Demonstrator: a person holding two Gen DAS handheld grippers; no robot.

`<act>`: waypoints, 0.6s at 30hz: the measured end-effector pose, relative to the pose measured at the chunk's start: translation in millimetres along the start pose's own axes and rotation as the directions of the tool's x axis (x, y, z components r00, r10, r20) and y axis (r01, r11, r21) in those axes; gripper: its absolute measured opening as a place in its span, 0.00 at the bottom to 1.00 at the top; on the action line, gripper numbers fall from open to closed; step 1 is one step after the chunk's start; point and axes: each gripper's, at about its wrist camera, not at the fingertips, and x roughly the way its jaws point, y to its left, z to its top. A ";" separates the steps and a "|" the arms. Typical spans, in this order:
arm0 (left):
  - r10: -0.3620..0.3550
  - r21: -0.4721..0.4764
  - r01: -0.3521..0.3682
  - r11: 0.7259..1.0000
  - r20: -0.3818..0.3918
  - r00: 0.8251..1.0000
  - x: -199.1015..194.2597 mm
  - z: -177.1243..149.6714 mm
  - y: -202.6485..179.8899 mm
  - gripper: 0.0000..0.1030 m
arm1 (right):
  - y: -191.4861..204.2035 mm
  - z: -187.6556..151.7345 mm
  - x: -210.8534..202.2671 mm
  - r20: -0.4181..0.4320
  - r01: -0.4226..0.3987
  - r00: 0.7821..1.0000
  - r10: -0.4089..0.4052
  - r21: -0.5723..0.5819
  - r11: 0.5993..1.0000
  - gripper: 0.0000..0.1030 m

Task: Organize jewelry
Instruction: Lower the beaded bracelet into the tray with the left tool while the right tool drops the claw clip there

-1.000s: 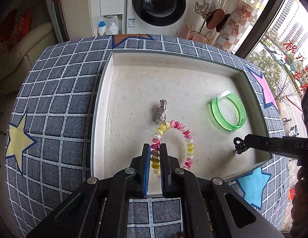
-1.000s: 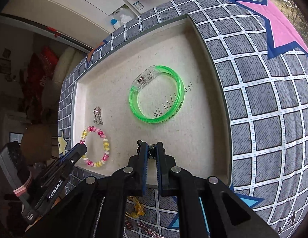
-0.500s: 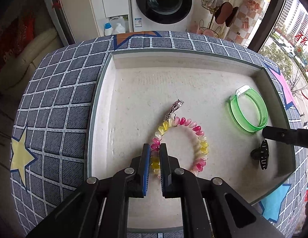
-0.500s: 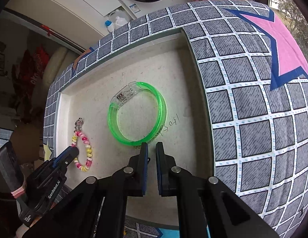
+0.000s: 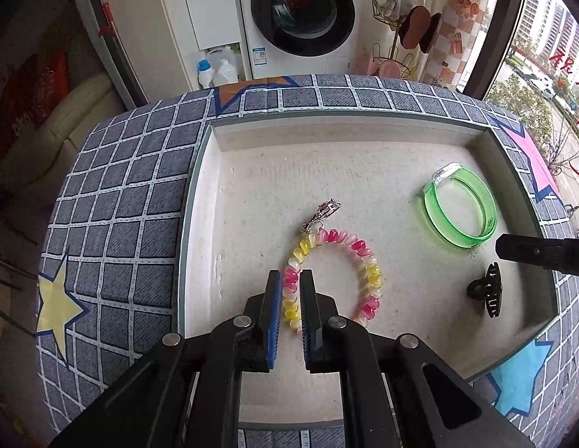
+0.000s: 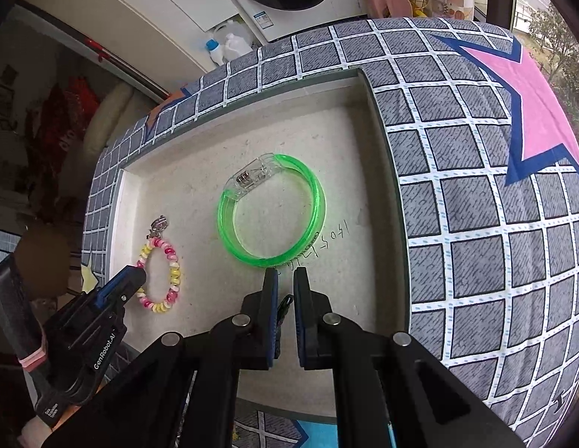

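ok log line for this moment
left gripper: shut on bead bracelet | right gripper: shut, black clip below | green bangle: in tray

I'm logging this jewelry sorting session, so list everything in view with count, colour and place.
tray: one, off-white, on the tablecloth
tablecloth: one, grey check with coloured stars, under the tray
coil bracelet: one, pink, yellow and white with a silver clasp, tray's near left
bangle: one, clear green, tray's right
hair claw: one, black, tray's near right corner
washing machine: one, white, behind the table
left gripper: black, shut on the coil bracelet
right gripper: black, shut, above the hair claw
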 end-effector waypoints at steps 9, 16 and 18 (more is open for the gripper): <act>-0.018 -0.041 0.022 0.999 0.091 0.996 -34.4 -5.3 8.3 1.00 | 5.1 -7.4 -20.9 0.038 -0.029 0.999 0.028 0.016 0.999 0.37; 0.006 -0.020 -0.004 1.000 0.096 0.995 -56.0 -20.8 12.0 1.00 | 13.0 -21.5 -38.6 0.074 -0.027 0.997 0.026 0.021 0.999 0.52; 0.009 -0.023 -0.007 1.000 0.104 0.995 -64.1 -26.0 15.1 1.00 | 15.7 -26.4 -45.1 0.089 -0.024 0.996 0.022 0.016 1.000 0.57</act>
